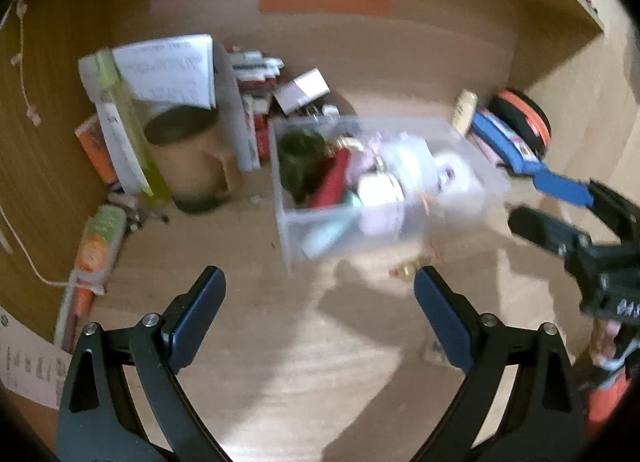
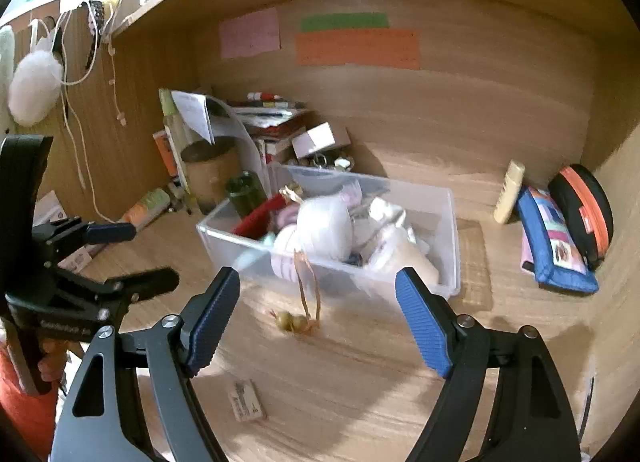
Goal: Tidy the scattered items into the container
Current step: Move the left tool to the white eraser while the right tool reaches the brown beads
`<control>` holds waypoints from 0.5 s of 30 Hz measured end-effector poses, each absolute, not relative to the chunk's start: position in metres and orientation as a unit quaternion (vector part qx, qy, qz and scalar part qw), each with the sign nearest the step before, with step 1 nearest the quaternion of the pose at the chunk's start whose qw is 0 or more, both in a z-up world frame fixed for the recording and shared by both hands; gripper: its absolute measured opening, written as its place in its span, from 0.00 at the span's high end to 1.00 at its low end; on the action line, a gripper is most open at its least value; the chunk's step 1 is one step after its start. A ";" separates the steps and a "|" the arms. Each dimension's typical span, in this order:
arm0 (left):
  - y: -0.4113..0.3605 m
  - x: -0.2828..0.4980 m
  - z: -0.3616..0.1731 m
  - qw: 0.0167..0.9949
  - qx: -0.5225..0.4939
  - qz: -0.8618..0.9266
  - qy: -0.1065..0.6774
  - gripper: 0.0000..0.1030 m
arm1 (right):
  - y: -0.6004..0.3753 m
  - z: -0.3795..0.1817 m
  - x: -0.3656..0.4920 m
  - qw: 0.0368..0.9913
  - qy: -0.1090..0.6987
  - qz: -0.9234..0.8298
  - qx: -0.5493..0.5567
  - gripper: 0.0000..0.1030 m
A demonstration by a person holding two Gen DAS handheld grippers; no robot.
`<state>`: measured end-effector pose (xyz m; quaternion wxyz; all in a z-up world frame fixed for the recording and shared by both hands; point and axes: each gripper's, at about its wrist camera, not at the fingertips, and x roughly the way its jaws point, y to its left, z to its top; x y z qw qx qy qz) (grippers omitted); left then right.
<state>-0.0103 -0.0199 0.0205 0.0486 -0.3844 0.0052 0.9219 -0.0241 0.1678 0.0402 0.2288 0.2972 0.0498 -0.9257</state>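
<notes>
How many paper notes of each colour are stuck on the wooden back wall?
Pink note: 1
Green note: 1
Orange note: 1
Total: 3
</notes>
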 end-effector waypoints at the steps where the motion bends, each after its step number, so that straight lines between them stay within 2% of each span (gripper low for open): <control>1: -0.018 -0.008 0.016 0.052 -0.391 0.919 0.008 0.06 | 0.169 0.038 -0.024 0.227 0.050 -0.925 0.299 0.24; 9: 0.011 0.005 -0.032 0.083 -0.449 0.889 0.035 0.06 | 0.188 0.010 -0.027 0.203 0.052 -0.914 0.347 0.24; 15: 0.042 0.013 -0.049 0.122 -0.456 0.879 0.066 0.06 | 0.203 -0.011 -0.032 0.191 0.046 -0.903 0.382 0.24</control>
